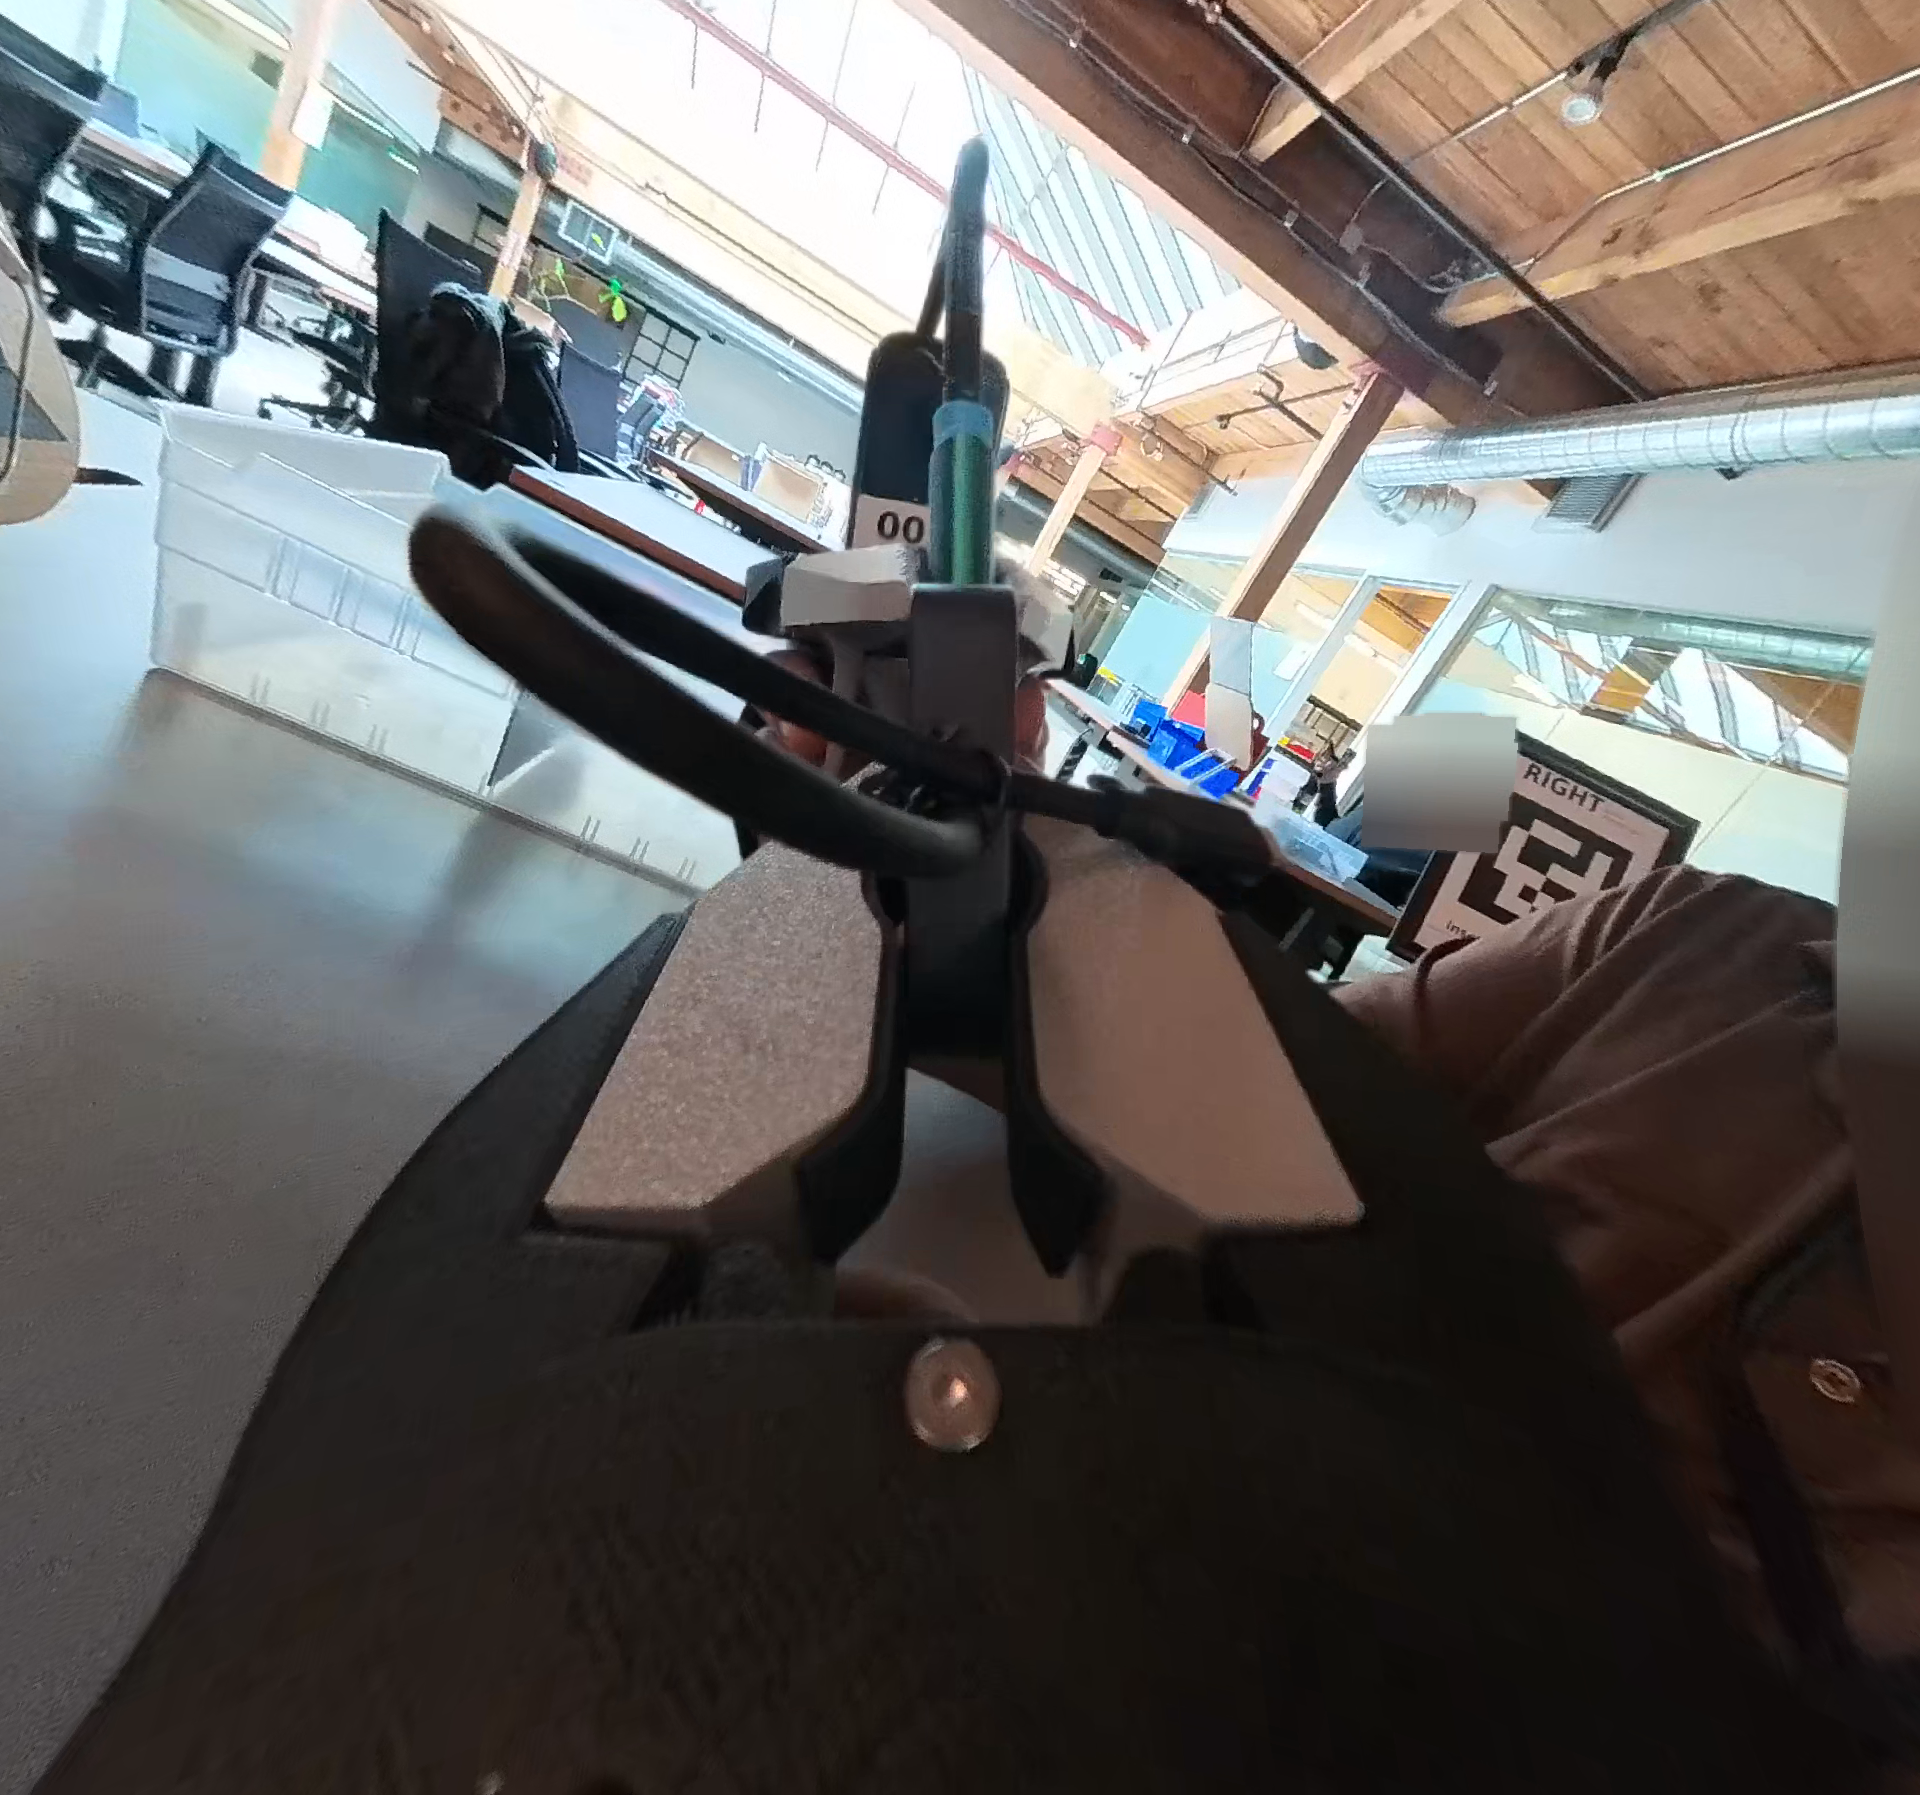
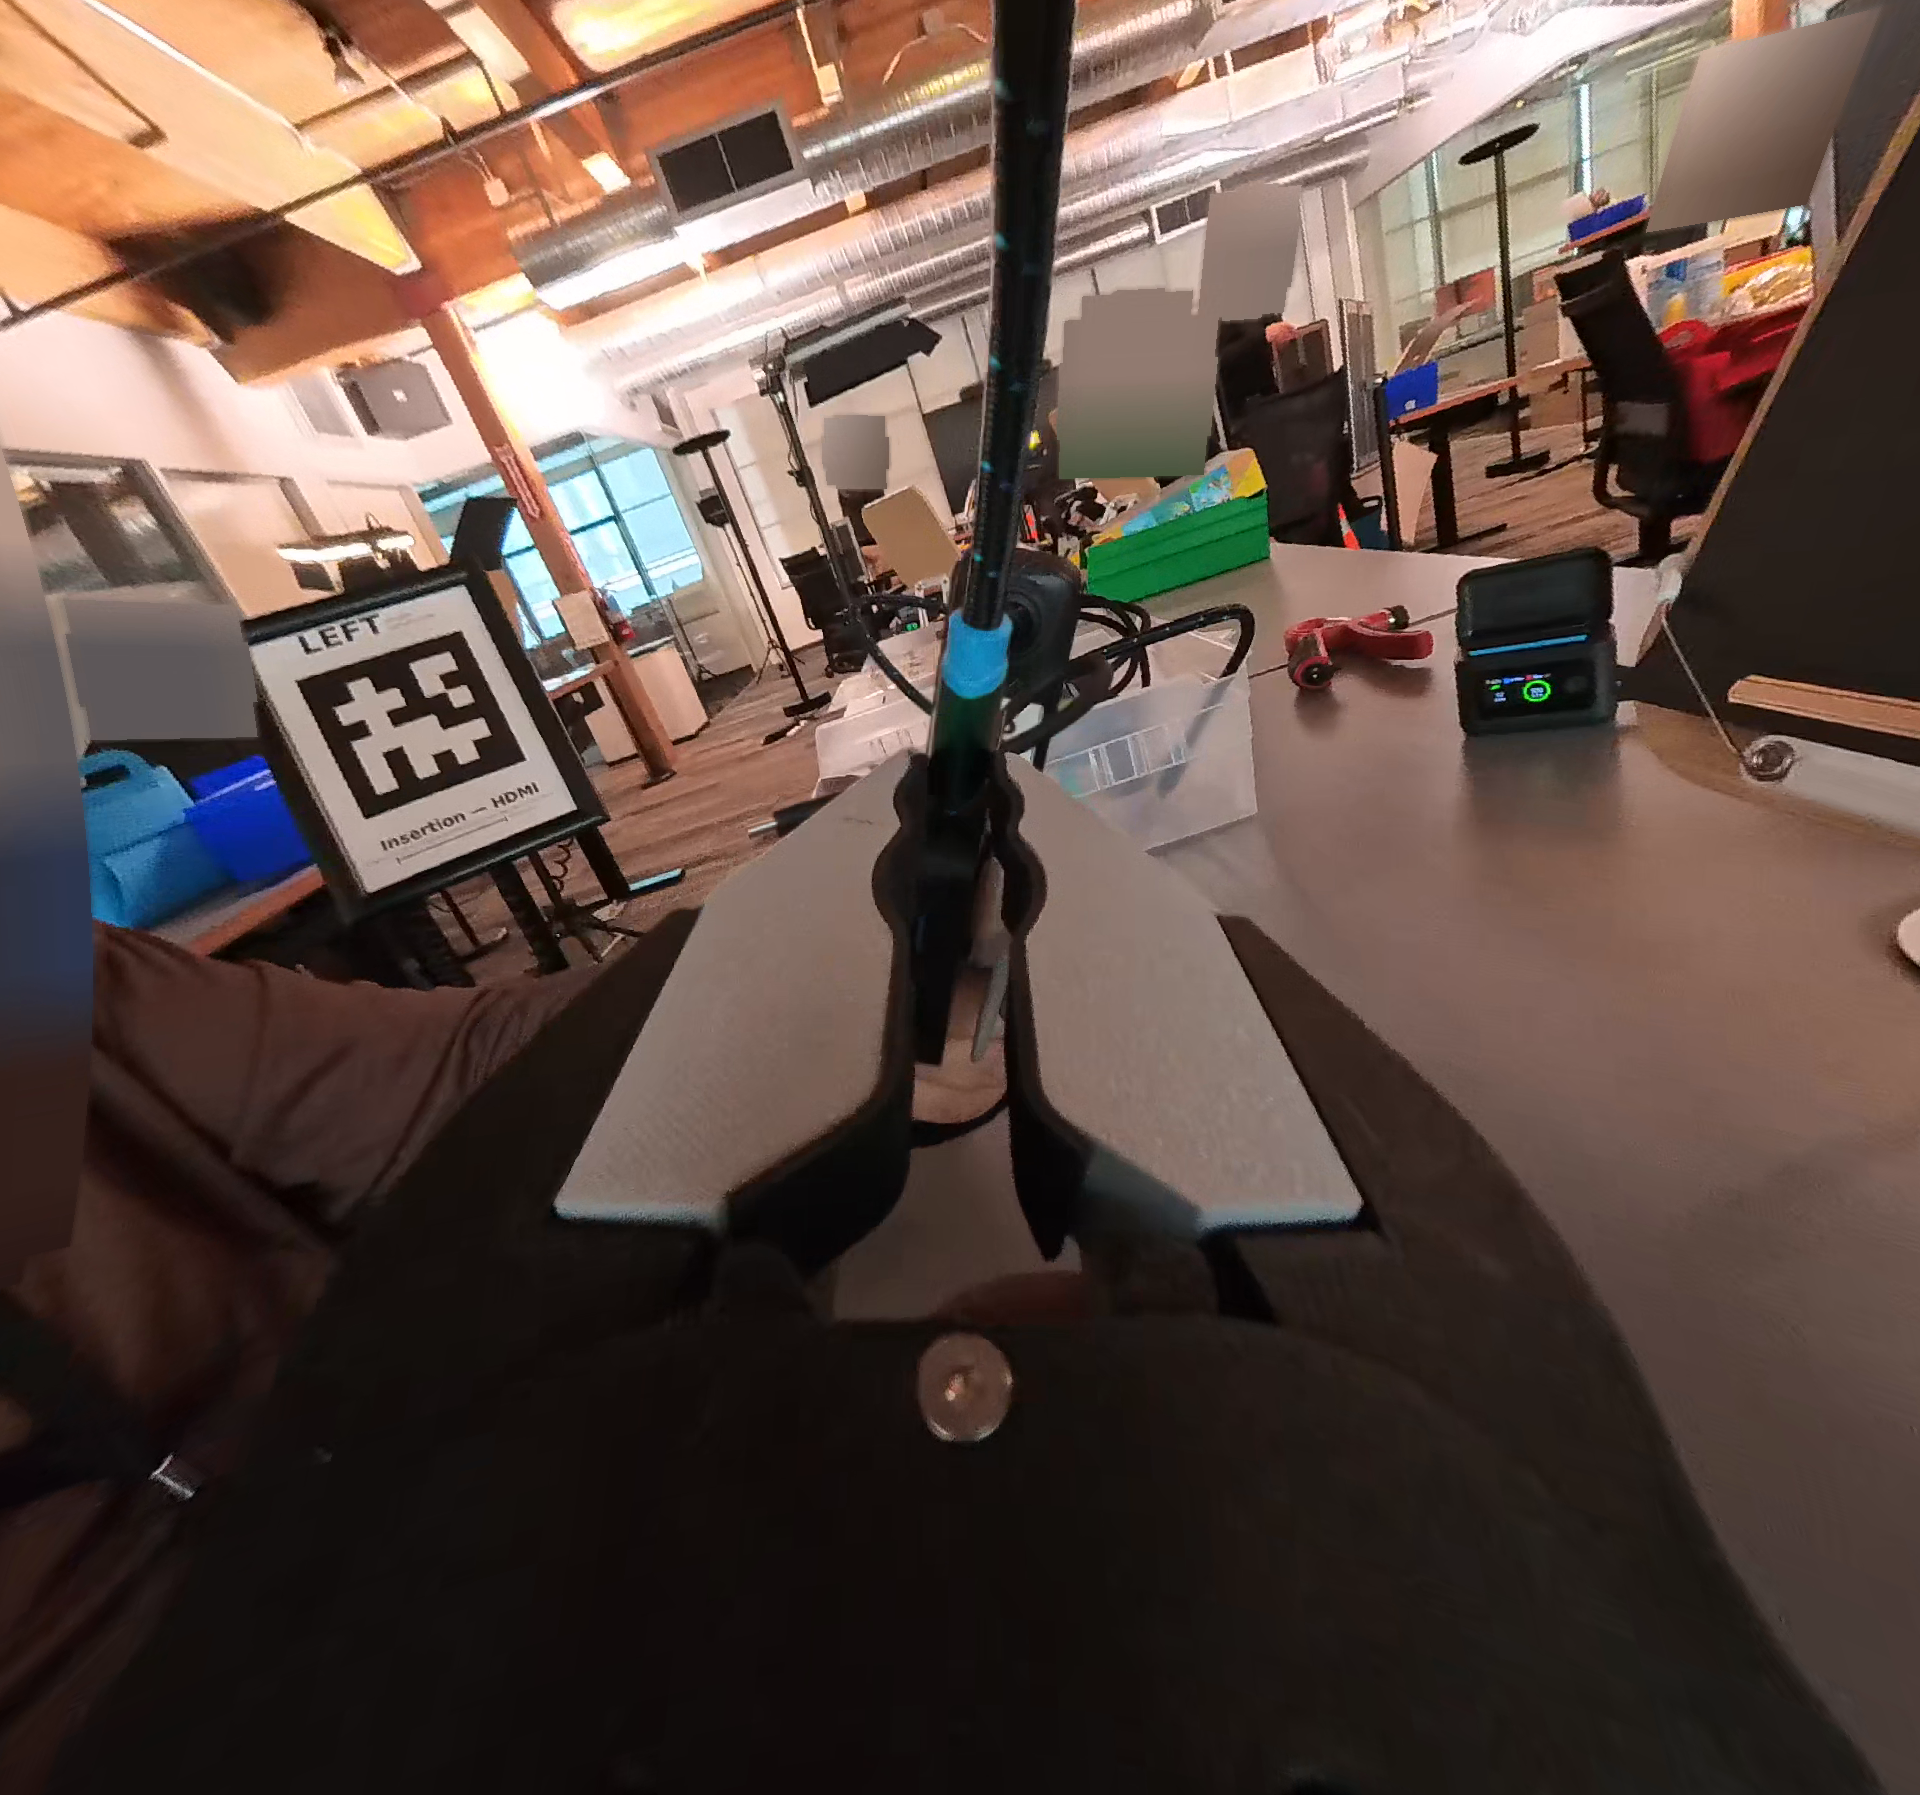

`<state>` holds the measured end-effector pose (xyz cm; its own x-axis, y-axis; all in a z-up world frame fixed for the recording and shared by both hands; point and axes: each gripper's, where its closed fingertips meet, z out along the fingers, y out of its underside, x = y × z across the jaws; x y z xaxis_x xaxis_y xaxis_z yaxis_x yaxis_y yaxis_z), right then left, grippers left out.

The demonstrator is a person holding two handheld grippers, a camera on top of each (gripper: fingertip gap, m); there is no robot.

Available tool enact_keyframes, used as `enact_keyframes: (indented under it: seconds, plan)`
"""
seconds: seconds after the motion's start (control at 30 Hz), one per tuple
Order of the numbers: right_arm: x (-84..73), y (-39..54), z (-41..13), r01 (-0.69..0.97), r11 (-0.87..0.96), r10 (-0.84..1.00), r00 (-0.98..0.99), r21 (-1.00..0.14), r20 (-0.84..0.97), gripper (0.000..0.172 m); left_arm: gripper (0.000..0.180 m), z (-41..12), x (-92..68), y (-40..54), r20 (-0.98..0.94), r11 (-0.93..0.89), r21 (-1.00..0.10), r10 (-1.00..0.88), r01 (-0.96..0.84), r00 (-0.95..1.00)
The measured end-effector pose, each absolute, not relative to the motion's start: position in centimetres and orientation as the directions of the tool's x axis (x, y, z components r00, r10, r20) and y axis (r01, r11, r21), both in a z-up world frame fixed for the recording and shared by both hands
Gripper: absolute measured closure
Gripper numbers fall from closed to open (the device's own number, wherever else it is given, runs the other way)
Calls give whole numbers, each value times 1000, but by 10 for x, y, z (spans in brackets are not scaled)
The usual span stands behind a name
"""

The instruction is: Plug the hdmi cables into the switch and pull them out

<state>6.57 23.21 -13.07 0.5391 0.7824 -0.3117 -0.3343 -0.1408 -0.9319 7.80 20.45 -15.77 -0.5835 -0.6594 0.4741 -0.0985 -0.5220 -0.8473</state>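
HDMI plug (image 2: pixel 948 872), with its cable at twelve o'clock, was squeezed by the right gripper (image 2: pixel 956 810); the grey switch (image 1: pixel 961 665) was squeezed by the left gripper (image 1: pixel 958 872).

Left wrist view: a framed black-and-white marker sign (image 1: pixel 1548 862) at 3 o'clock carries a heading and a partly hidden line of small print. A white label (image 1: pixel 899 524) with printed digits sits on a black body just above centre.

Right wrist view: a matching framed sign (image 2: pixel 416 727) stands at 9 o'clock. At 2 o'clock, a small black device (image 2: pixel 1532 649) on the counter (image 2: pixel 1455 914) shows a lit screen, too small to read.
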Motion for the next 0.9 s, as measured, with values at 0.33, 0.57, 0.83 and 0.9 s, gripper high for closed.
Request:
enact_keyframes:
  seconds: [0.33, 0.57, 0.83, 0.9]
  plan:
    - [68, 244, -126, -385, -54, 713, 631, -921, -305, 163, 169, -157, 86, 205, 559, -622, -773, -580, -121, -592]
    - [66, 243, -116, -465, -4, 711, 621, -885, -329, 164, 168, -149, 81, 202, 581, -636, -753, -521, -169, -626]
    - [60, 250, -121, -357, -6, 704, 662, -934, -257, 163, 168, -153, 76, 211, 543, -586, -799, -608, -134, -579]
    - [58, 248, -127, -342, -82, 743, 605, -936, -287, 163, 169, -158, 75, 211, 519, -553, -823, -641, -129, -565]
